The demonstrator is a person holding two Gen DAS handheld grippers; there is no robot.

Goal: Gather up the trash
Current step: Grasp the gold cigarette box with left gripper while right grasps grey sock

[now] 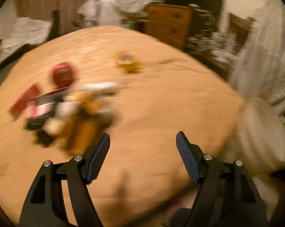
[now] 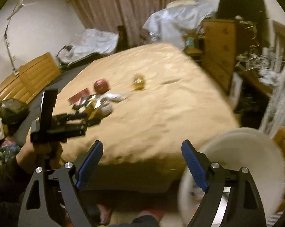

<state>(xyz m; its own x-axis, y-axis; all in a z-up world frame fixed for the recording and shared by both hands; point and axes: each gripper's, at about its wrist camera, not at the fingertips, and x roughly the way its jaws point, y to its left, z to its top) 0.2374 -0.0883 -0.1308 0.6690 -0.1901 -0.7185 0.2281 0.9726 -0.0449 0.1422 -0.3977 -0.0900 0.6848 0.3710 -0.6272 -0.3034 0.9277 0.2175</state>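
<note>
Both jaws gape, nothing between them: left gripper (image 1: 143,156), right gripper (image 2: 142,163). Trash (image 2: 93,102) lies heaped mid-bed (image 2: 161,113); white bin (image 2: 242,151) sits at bed's near corner, likely for drop-off.

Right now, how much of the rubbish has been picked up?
Nothing looks collected: a blurred heap of red, white and brown wrappers, a round red lid-like item and a small gold wrapper lie on the tan bedspread. Both left gripper and right gripper are open and empty. White round bin waits.
</note>
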